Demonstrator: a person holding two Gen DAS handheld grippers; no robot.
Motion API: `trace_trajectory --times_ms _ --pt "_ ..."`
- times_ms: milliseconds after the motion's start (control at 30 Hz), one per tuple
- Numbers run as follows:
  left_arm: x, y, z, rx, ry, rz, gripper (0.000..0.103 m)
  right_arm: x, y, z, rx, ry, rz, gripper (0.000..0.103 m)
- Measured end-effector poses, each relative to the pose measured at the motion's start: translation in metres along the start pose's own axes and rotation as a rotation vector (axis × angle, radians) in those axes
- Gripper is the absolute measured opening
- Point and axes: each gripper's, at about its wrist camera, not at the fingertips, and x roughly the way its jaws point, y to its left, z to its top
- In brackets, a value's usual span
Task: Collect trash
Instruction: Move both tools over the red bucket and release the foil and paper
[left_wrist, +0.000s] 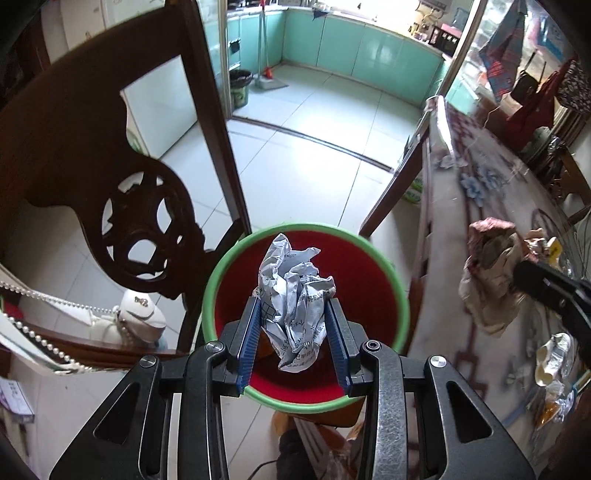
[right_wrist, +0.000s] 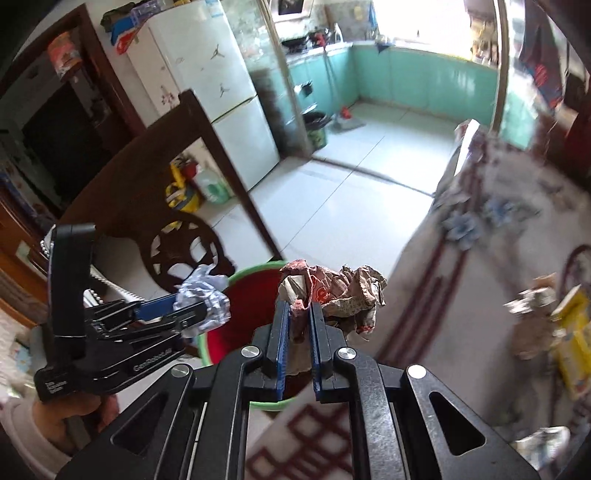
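Observation:
My left gripper (left_wrist: 293, 304) is shut on a crumpled white printed paper ball (left_wrist: 293, 295) and holds it over the red bin with a green rim (left_wrist: 400, 291) on the floor. The same gripper (right_wrist: 192, 308) and paper ball (right_wrist: 203, 295) show in the right wrist view, left of the bin (right_wrist: 240, 332). My right gripper (right_wrist: 299, 308) is shut on a crumpled brown and red wrapper (right_wrist: 340, 291), held near the bin's right side by the table edge. The wrapper also shows in the left wrist view (left_wrist: 491, 273).
A dark carved wooden chair (left_wrist: 140, 229) stands left of the bin. A table with a patterned cloth (left_wrist: 480, 184) is on the right, with more wrappers (left_wrist: 554, 358) and a yellow packet (right_wrist: 576, 350). Tiled floor leads to a kitchen with a second bin (left_wrist: 240, 86).

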Motion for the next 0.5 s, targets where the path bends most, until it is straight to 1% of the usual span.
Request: trace_trajectory --times_ms 133,267,467,500 --pt "0.011 0.008 -0.002 -0.01 0.031 -0.004 0.034 0.023 0.002 -0.002 0.027 0.032 0.025 0.008" --pt "0.017 0.015 -0.003 -0.015 0.044 -0.005 0.034 0.032 0.004 -0.003 0.026 0.047 0.027 0.008" --pt "0.02 0.018 -0.001 -0.013 0.039 -0.007 0.034 0.037 0.007 -0.002 0.019 0.058 0.028 0.008" --pt "0.021 0.018 0.0 -0.012 0.041 -0.006 0.038 0.039 0.008 -0.002 0.02 0.062 0.033 0.008"
